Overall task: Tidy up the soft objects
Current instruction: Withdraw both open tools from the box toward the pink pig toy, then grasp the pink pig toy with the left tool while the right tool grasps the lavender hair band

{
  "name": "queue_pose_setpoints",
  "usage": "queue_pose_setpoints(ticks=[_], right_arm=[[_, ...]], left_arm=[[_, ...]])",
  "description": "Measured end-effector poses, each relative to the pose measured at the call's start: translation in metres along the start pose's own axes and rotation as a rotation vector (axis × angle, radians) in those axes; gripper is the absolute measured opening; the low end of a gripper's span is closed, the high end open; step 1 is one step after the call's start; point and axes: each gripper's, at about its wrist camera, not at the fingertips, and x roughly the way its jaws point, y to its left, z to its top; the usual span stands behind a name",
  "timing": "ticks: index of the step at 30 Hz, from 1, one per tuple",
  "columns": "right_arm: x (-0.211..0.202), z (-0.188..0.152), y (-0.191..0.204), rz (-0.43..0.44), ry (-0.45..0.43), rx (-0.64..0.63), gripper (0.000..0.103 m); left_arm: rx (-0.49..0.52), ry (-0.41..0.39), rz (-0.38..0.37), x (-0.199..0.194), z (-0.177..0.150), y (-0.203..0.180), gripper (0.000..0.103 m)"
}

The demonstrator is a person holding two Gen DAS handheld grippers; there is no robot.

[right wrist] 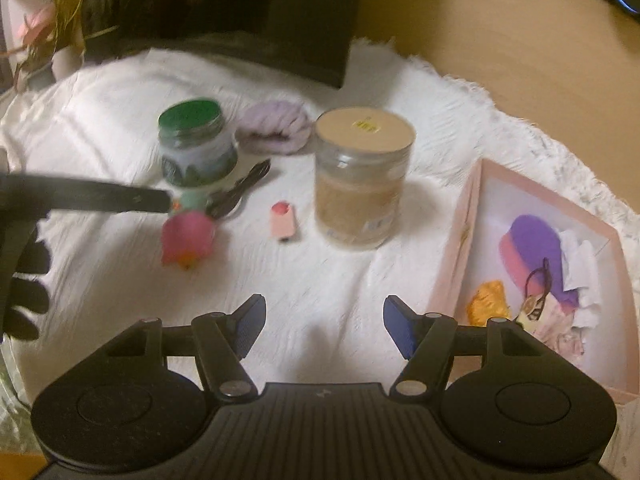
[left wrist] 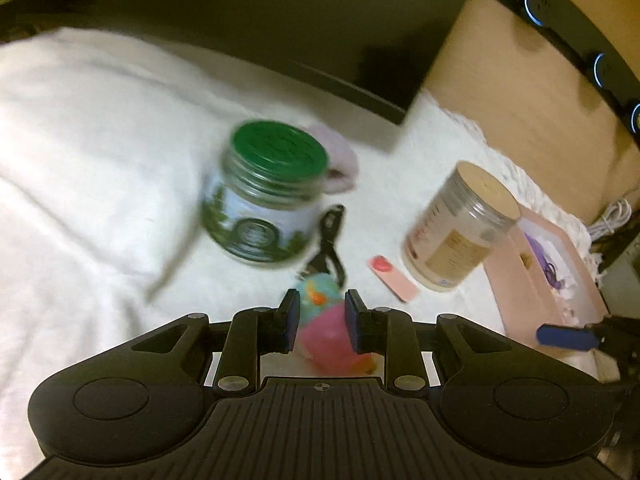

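Observation:
My left gripper [left wrist: 322, 322] is shut on a pink and teal soft toy [left wrist: 326, 338] just above the white cloth; the toy also shows in the right wrist view [right wrist: 186, 234], with a left finger [right wrist: 100, 198] beside it. My right gripper [right wrist: 324, 330] is open and empty over the cloth. A lilac soft roll [right wrist: 276, 126] lies behind the jars, and it peeks from behind the green-lidded jar in the left wrist view [left wrist: 340, 168]. A pink box [right wrist: 476, 216] at the right holds several soft items, among them a purple one [right wrist: 532, 248] and an orange one [right wrist: 486, 302].
A green-lidded glass jar [left wrist: 262, 196] and a tan-lidded jar [left wrist: 460, 228] stand on the white cloth [left wrist: 100, 152]. A black cable [left wrist: 326, 244] and a small pink stick [left wrist: 392, 278] lie between them. A dark box [right wrist: 248, 12] stands at the back.

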Motion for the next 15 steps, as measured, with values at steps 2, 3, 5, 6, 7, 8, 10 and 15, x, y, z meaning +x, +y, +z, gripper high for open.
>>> queue_pose_setpoints(ticks=[2, 3, 5, 6, 7, 8, 10, 15], right_arm=[[0.001, -0.003, 0.001, -0.007, 0.010, -0.008, 0.066], [0.001, -0.005, 0.002, -0.008, 0.015, -0.008, 0.066], [0.002, -0.008, 0.000, -0.012, 0.027, 0.000, 0.066], [0.003, -0.009, -0.001, -0.015, 0.031, 0.004, 0.066], [0.004, -0.009, -0.002, -0.017, 0.033, 0.009, 0.066], [0.004, -0.010, -0.003, -0.019, 0.034, 0.014, 0.066], [0.004, -0.011, -0.004, -0.021, 0.032, 0.017, 0.066], [-0.001, -0.009, -0.006, -0.026, 0.017, 0.012, 0.066]], left_arm=[[0.036, 0.006, -0.008, 0.006, -0.001, -0.011, 0.032], [0.061, 0.004, -0.003, 0.009, -0.002, -0.016, 0.032], [0.120, -0.002, 0.031, 0.011, -0.003, -0.027, 0.035], [0.150, -0.003, 0.054, 0.011, -0.003, -0.030, 0.040], [0.166, 0.000, 0.074, 0.012, -0.003, -0.033, 0.050], [0.165, 0.012, 0.094, 0.014, -0.003, -0.034, 0.054], [0.128, 0.044, 0.082, 0.017, 0.000, -0.033, 0.057], [0.107, 0.147, 0.046, 0.037, 0.000, -0.042, 0.053]])
